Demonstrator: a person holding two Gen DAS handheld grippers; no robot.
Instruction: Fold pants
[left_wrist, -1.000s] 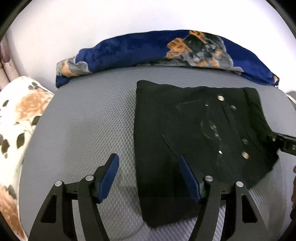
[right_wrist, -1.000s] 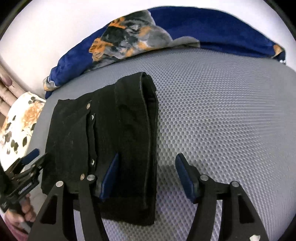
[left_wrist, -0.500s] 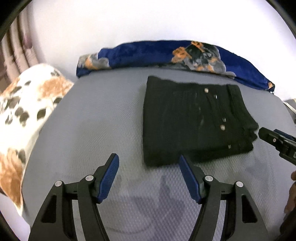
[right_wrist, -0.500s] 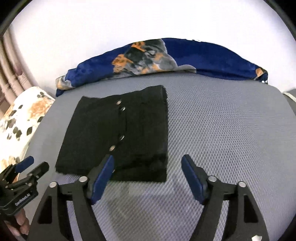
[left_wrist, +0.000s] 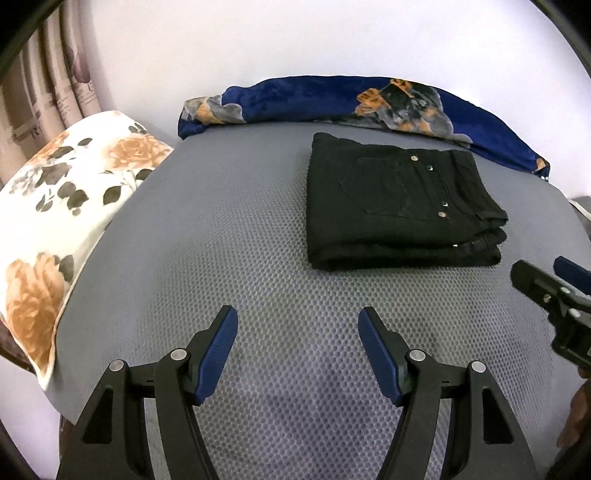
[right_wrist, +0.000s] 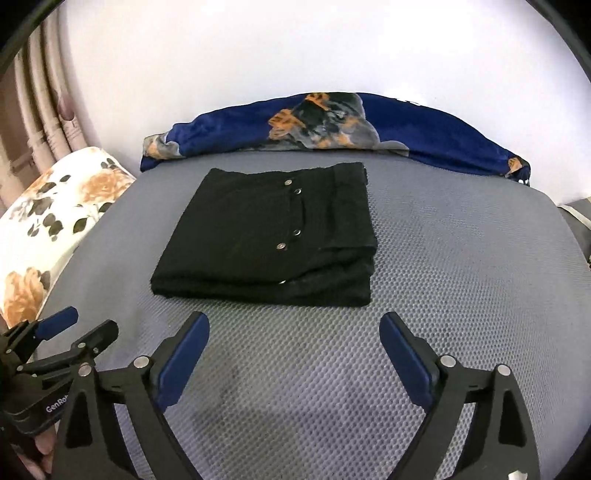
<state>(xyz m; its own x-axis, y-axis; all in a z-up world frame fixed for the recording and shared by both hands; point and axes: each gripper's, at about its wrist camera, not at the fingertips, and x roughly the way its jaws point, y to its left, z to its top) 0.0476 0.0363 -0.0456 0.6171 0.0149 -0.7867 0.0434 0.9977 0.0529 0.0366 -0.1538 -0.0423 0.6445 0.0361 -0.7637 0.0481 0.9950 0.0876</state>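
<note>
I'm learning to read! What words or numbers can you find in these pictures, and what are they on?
"GenRo": white letters on the body of the left gripper, seen from the right wrist view; the rest of the word is hidden behind the right gripper.
Curtain: faint small print, plus a large mark that may be an "R"; too blurred to read.
Black pants: only metal studs, no words.

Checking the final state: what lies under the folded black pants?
The folded black pants rest directly on the grey mesh mattress; their own lower layers show along the near edge. Whatever sits beneath the stack's middle is covered. Both tongs are open, clear of them.
</note>
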